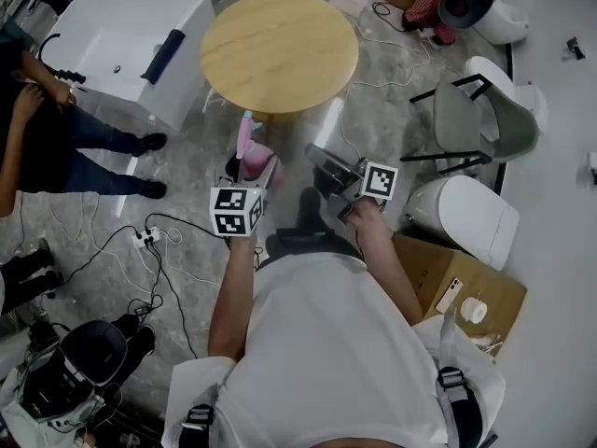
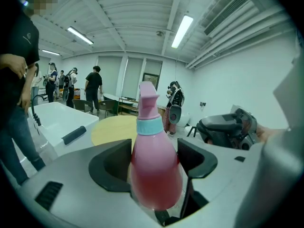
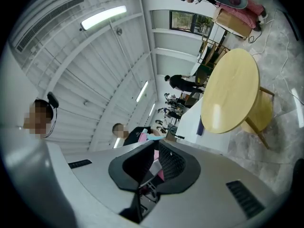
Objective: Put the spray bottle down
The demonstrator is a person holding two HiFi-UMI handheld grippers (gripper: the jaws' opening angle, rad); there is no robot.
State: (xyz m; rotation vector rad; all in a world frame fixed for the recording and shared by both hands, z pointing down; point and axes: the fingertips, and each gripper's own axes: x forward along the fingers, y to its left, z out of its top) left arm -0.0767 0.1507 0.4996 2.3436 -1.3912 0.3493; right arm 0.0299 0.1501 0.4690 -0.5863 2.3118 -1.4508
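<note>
Head view: the left tongs [image 1: 250, 177] hold the pink spray bottle [image 1: 248, 147] upright above the floor [image 1: 191, 180], near the round wooden bench [image 1: 280, 45]. The right tongs [image 1: 325, 164] hover just beside the bottle.

Left gripper view: the jaws clamp the bottle's body on both sides.

Right gripper view: the jaws are drawn together, gripping nothing.

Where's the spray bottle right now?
The spray bottle is clamped upright in the left gripper, centre-left in the head view, over the floor just short of the round wooden table, beside the right gripper.
</note>
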